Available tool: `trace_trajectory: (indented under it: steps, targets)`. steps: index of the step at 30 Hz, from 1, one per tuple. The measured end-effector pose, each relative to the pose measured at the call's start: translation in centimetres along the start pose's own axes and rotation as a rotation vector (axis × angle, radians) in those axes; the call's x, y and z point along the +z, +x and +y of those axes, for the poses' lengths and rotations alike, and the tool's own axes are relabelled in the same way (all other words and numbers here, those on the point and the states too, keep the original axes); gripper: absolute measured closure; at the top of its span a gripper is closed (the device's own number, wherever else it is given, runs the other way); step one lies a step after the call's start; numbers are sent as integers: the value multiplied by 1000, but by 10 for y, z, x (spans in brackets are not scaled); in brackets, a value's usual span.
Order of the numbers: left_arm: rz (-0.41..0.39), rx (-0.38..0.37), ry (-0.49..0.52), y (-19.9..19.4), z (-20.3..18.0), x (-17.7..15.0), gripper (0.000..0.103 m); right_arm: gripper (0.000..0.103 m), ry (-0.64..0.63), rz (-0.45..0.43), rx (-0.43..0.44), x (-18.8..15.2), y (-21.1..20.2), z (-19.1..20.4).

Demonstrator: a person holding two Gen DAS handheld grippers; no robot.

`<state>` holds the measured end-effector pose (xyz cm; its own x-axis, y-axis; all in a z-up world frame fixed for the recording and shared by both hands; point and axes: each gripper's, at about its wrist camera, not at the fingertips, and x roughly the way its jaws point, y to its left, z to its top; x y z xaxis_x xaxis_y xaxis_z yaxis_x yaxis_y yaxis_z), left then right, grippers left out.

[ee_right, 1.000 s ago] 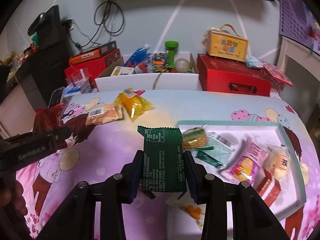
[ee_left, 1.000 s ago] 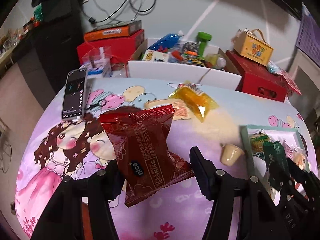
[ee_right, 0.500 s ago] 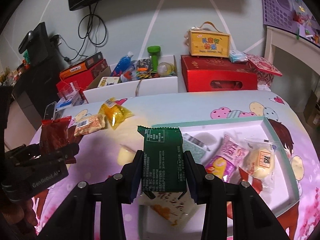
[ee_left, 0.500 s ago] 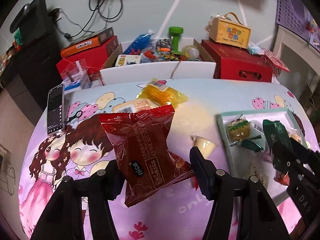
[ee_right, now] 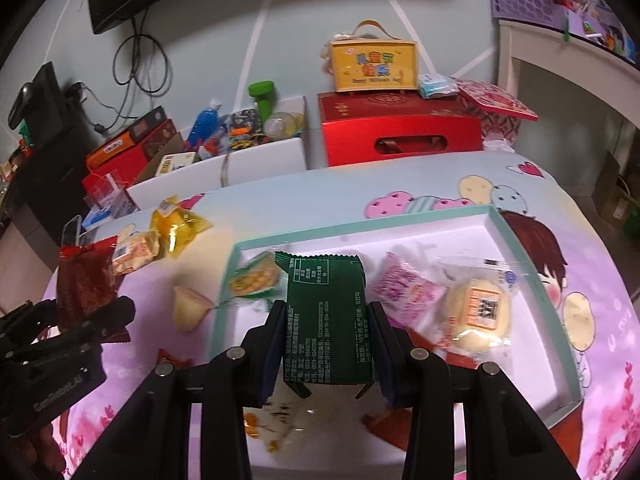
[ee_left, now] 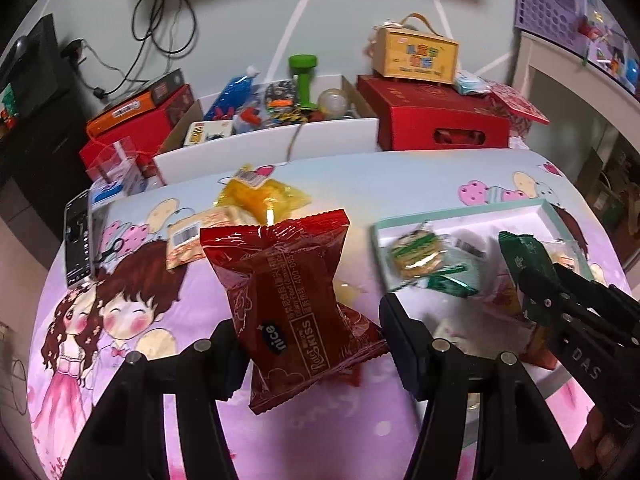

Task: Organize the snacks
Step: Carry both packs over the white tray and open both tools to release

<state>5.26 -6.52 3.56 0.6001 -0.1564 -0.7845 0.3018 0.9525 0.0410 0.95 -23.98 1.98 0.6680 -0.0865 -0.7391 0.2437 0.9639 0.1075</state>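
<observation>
The left gripper (ee_left: 312, 344) holds a red snack packet (ee_left: 294, 292) between its jaws, which are closed on the packet's lower part; the packet hangs above the cartoon tablecloth (ee_left: 120, 300), to the left of the tray (ee_right: 532, 276). The right gripper (ee_right: 326, 344) is clamped narrowly on a dark green packet (ee_right: 326, 316), held upright over the near left part of the tray. In the tray lie a pink packet (ee_right: 404, 288) and a round bun (ee_right: 480, 312). A yellow packet (ee_left: 262, 198) lies far on the cloth.
</observation>
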Motion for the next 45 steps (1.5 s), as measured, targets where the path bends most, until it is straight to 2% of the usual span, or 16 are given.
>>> trace_trajectory:
  steps: [9, 16, 25, 42, 44, 45]
  targets:
    - [-1, -59, 65, -4, -40, -1, 41, 61, 110, -3, -39, 2, -5, -49]
    - [17, -97, 121, 3, -70, -6, 41, 61, 142, 7, -66, 1, -6, -68]
    - [27, -134, 170, 11, -92, -12, 41, 60, 132, 13, -63, 1, -3, -66]
    - [29, -167, 197, 17, -102, -13, 40, 60, 115, 7, -53, 2, -4, -59]
    - [30, -163, 196, 17, -101, -13, 38, 60, 115, 11, -53, 2, -3, -59]
    - [29, -156, 195, 16, -100, -13, 32, 60, 117, 14, -53, 2, -2, -60]
